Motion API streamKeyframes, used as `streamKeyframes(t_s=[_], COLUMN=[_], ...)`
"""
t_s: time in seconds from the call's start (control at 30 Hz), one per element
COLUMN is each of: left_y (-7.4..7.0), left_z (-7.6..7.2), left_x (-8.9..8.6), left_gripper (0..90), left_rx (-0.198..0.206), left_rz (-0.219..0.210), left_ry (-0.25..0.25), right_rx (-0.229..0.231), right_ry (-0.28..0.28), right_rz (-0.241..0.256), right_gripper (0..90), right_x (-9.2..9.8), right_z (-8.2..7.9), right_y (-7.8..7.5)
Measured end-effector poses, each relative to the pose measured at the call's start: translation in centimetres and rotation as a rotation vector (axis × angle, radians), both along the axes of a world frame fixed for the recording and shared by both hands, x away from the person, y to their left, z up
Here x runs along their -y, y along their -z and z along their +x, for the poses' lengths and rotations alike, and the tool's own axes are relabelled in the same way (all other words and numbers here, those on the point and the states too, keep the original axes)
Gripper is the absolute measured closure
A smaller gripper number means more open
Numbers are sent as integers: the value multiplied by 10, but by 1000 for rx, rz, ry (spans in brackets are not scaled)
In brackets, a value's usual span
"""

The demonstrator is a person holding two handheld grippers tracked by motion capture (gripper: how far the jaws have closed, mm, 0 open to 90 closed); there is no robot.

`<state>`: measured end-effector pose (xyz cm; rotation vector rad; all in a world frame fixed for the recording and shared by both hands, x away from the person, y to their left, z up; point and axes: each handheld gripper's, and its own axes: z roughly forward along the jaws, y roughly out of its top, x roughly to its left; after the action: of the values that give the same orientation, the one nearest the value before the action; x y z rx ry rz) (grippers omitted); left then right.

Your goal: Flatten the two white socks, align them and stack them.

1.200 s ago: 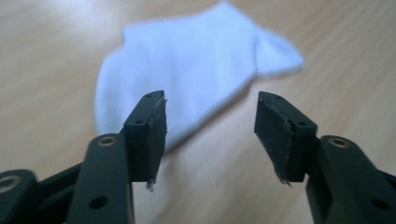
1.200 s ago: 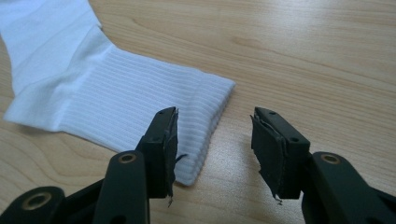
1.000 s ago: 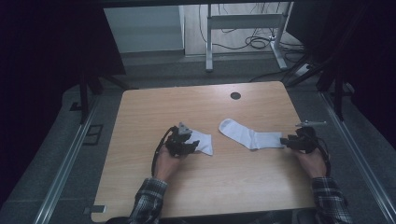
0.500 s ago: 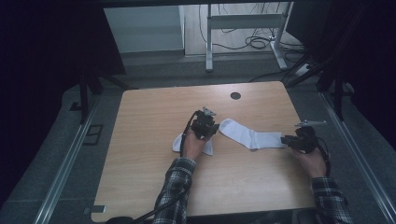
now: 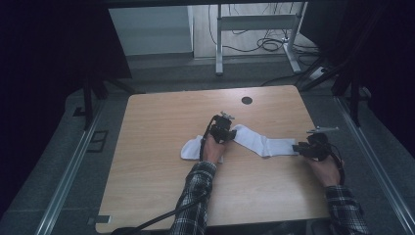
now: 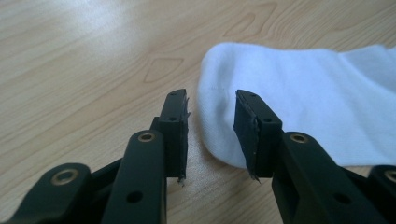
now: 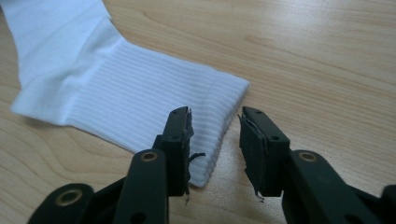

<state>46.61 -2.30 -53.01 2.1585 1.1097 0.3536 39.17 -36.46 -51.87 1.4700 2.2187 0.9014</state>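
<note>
Two white socks lie on the wooden table. The longer sock stretches from the middle toward the right. Its rounded toe end sits just beyond my left gripper, whose jaws stand open at the toe's edge, holding nothing. Its ribbed cuff lies at my right gripper, which is open, with the cuff's corner between the jaws and not pinched. The second sock lies partly under the person's left hand.
A round cable hole sits near the table's far edge. Beyond the table stand a metal frame and floor cables. Bare wood lies to the far left and along the front.
My left gripper has moved right and slightly away from the person, from the left sock to the toe of the longer sock. The right gripper has stayed at the cuff.
</note>
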Motion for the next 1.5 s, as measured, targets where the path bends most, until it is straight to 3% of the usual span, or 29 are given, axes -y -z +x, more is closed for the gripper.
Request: streamKeyframes(t_s=[0.13, 0.33, 0.53, 0.67, 0.97, 1.33, 1.5], left_y=[3, 1, -9, -18, -38, -48, -49], left_z=[0, -3, -12, -21, -45, -89, -112], left_x=[2, 2, -7, -15, -39, -85, -104], left_gripper=[721, 856, 861, 861, 862, 862, 862], left_rx=[-8, -15, 18, 37, 74, 97, 110], left_rz=[6, 8, -4, -18, -39, -73, -66], left_ry=[5, 25, 50, 64, 70, 45, 32], right_rx=[-20, -63, -49, -15, 37, 49, 44], right_ry=[-13, -10, -20, -32, -75, -172, -226], right_rz=[-21, 13, 16, 29, 61, 97, 105], right_gripper=[650, 806, 816, 816, 815, 813, 812], right_x=[-5, -7, -6, -5, -16, -45, -63], right_z=[1, 2, 0, -2, -11, -20, -24], right_y=[4, 3, -1, -7, -20, -29, -30])
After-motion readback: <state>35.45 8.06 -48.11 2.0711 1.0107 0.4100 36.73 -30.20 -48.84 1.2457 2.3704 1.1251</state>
